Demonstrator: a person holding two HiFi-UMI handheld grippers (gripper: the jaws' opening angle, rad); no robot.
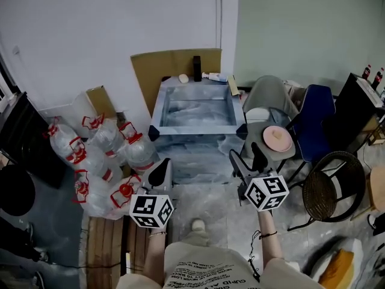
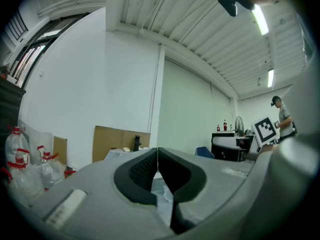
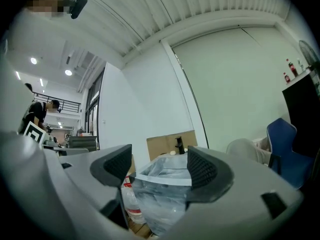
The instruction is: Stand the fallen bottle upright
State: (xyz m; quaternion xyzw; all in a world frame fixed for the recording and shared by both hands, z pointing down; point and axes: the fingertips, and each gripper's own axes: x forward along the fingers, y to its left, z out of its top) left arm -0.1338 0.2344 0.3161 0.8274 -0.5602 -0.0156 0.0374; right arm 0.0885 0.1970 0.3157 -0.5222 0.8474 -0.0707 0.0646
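— Where's the fallen bottle point(image 1: 215, 76)?
— Lying on the desk point(image 1: 157, 108) at its far edge, towards the right corner, just beside the upright black bottle point(image 1: 197, 68). Both grippers are well short of it.
— Which should take it?
— I'd say the right gripper point(image 1: 248, 159): jaws wide apart, empty. The left gripper point(image 1: 159, 173) has its jaws pressed together on nothing. Grip near the neck and tip it up clear of the black one.
— And the gripper views?
— They show the jaws plainly, but only the head view shows the lying bottle.
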